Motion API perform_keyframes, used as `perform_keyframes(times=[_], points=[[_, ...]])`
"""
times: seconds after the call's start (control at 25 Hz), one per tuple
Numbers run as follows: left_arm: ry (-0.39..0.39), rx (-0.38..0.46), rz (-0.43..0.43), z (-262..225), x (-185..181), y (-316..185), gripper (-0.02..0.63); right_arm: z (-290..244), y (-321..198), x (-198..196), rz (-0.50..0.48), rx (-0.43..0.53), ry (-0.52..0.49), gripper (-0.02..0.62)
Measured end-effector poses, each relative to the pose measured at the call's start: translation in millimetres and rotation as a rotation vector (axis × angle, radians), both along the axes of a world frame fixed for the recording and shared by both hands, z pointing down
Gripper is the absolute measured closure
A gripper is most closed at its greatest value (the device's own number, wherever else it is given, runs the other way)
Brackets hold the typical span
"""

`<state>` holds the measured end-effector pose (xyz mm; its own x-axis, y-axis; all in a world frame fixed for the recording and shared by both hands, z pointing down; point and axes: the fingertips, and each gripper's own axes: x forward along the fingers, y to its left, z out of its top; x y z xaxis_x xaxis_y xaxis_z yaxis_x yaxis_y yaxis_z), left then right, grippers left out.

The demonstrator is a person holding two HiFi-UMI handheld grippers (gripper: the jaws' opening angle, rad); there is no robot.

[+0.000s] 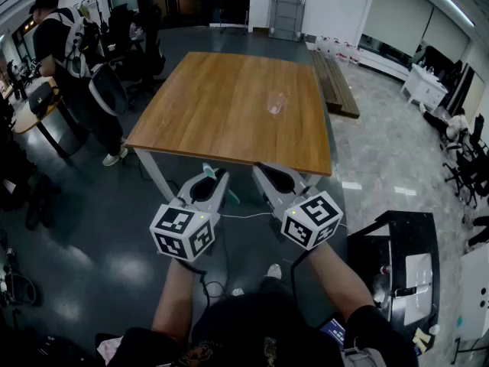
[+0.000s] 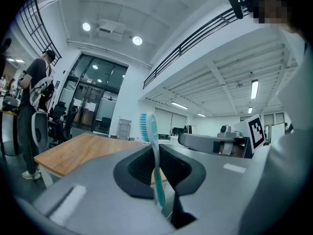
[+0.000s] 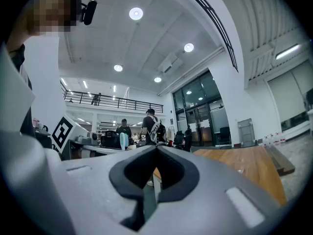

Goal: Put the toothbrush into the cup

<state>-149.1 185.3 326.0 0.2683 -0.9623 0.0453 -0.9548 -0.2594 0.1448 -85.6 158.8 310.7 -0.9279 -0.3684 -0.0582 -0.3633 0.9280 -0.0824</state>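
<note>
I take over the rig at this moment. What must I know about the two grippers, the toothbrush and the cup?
Left gripper: shut on the toothbrush, which stands upright between the jaws, bristles on top.
Right gripper: shut, with nothing in it.
Cup: clear, on the wooden table, toward its far side. Both grippers are held level, short of the table's near edge.
Done: the toothbrush is in the grip.
Left: carry it over the cup and release it inside.
</note>
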Motion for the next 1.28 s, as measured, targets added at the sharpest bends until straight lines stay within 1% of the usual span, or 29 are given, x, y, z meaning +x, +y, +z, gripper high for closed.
perform_keyframes(times=[0.2,0.72,1.0,1.28], points=[[-0.001,-0.003,-0.002,1.6,0.0,-3.0,0.578,0.9,0.0,-2.5,0.002,0.019,0.007,0.592],[-0.009,-0.008,0.001,-0.1,2.9,-1.8,0.58,-0.4,0.1,0.9,0.009,0.013,0.01,0.592],[-0.008,-0.028,0.032,8.4,22.3,-13.9,0.579,10.6,-12.7,22.7,0.045,-0.014,0.018,0.592],[-0.003,-0.059,0.071,20.0,49.0,-46.7,0.579,22.7,-43.5,50.2,0.085,-0.049,0.024,0.592]])
